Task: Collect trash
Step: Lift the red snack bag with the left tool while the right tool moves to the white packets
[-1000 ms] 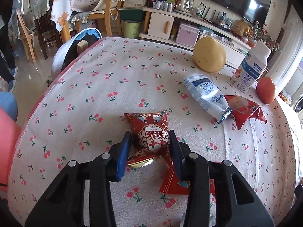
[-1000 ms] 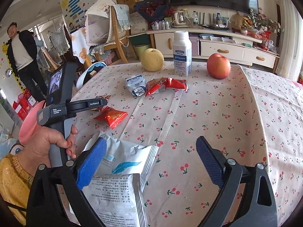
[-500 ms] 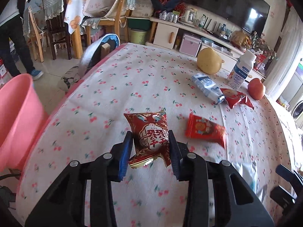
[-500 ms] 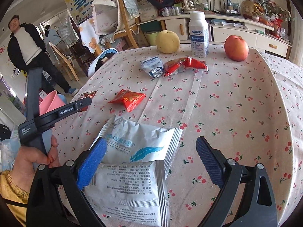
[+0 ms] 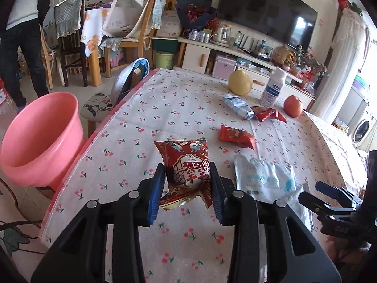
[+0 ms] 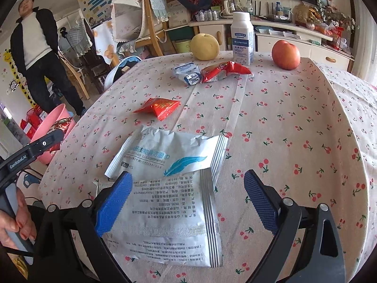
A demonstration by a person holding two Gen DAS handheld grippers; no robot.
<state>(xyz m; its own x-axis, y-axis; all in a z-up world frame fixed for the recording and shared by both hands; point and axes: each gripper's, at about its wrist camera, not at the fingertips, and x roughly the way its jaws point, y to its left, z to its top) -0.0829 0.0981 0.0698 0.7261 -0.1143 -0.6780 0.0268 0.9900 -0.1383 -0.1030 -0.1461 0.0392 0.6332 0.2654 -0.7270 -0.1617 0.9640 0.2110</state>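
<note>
1. Now that the red snack packet (image 5: 188,167) is off the cloth and clamped between your left gripper (image 5: 186,193)'s jaws, it hangs above the near-left part of the tabletop (image 5: 132,141), where a second ago it lay flat on it.
2. Over that second your left gripper has swung toward the table's left edge, and the pink bucket (image 5: 40,139) has come fully into the left wrist view, standing on the floor just off that edge. I judge the packet is on its way there; carry it past the edge before you let go.
3. Your right gripper (image 6: 188,198) has its jaws wide apart and holds nothing; it has moved up over the white wipes packets (image 6: 169,188) at the near edge, which now lie partly between its fingers.
4. Still to collect: the small red packet (image 6: 160,106) mid-table, then the blue-white wrapper (image 6: 187,73) and red wrapper (image 6: 223,70) touching each other toward the far edge.
5. The pear (image 6: 204,47), bottle (image 6: 242,37) and apple (image 6: 285,54) along the far edge look like keepers, not trash.
</note>
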